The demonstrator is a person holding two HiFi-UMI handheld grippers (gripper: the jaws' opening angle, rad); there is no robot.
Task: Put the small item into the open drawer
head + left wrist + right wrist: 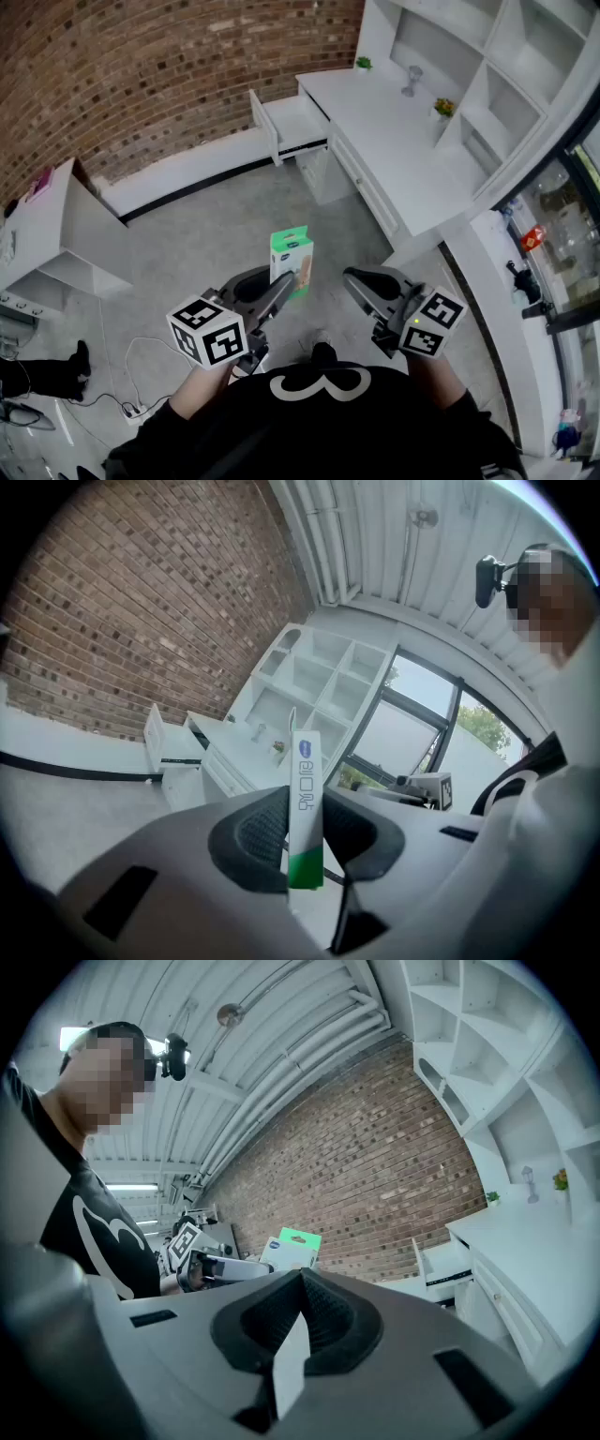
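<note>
- Head view: the person stands on the grey floor (206,244) with a tool in each hand, well apart from the white tabletop (394,141) that runs along the right.
- The left tool (281,291) is clamped on the small box (292,255), a green and white carton held upright above the floor.
- Left gripper view: the box stands edge-on between the two dark pads (262,832), and both press on it. Its green end is lowest, and most of its length rises above the pads.
- The right tool (359,279) hangs just beside the left one, apart from the box. In the right gripper view its jaws are closed together with nothing between them.
- The open drawer (289,122) juts out from the far end of the tabletop, near the brick wall (141,75) and well apart from the box.
- Two small potted plants (363,64) and a stemmed glass (411,80) stand on the tabletop, below the white shelves (487,56).
</note>
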